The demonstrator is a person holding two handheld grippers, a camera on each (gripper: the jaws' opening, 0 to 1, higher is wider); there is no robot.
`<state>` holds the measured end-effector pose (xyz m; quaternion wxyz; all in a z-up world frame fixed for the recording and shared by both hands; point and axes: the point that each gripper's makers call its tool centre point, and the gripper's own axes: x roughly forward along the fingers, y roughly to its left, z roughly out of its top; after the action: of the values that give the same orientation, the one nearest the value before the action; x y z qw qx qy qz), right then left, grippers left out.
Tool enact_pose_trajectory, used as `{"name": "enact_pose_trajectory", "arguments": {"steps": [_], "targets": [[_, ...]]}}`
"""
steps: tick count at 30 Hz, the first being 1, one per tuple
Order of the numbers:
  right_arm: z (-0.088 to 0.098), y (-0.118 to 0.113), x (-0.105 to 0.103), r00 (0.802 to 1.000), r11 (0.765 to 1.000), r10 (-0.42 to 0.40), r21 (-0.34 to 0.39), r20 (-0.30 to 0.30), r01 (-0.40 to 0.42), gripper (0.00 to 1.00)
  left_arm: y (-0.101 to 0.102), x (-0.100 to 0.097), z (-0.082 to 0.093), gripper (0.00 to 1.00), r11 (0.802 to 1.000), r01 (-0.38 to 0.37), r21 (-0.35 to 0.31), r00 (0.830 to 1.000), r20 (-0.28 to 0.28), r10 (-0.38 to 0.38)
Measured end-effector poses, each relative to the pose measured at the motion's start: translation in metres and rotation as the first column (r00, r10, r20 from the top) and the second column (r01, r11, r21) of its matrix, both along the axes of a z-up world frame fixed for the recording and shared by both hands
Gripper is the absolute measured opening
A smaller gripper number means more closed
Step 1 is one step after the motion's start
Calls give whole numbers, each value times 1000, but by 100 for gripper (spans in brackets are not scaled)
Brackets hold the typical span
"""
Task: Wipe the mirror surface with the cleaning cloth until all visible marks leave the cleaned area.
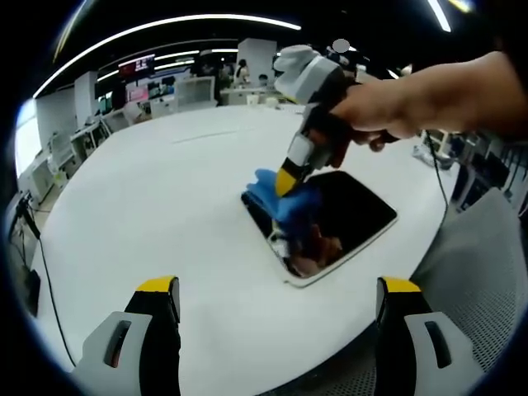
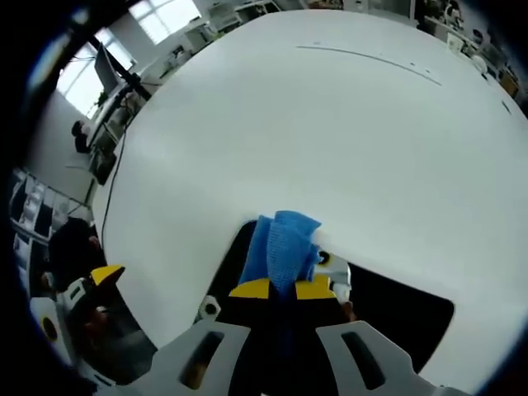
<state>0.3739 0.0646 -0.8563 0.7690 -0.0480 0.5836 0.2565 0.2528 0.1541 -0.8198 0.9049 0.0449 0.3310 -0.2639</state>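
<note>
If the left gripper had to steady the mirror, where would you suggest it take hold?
Grip the mirror by its near white rim, coming low from the table edge. It lies flat, so only the thin edge offers a bite, and the right gripper presses the cloth on the far left corner.

Right gripper (image 2: pixel 282 289) clamping a blue cleaning cloth (image 2: pixel 280 243), cloth pressing on the dark mirror (image 2: pixel 396 318), mirror lying on a white table (image 2: pixel 330 124), left gripper (image 2: pixel 87 289) showing at lower left
</note>
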Motion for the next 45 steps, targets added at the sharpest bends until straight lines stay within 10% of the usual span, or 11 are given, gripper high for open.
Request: {"name": "enact_pose_trajectory", "arguments": {"steps": [45], "targets": [[-3, -9, -24, 999, 999, 27, -47, 43, -25, 2, 0, 2, 0, 99, 1000, 1, 10, 1000, 9, -1]]}}
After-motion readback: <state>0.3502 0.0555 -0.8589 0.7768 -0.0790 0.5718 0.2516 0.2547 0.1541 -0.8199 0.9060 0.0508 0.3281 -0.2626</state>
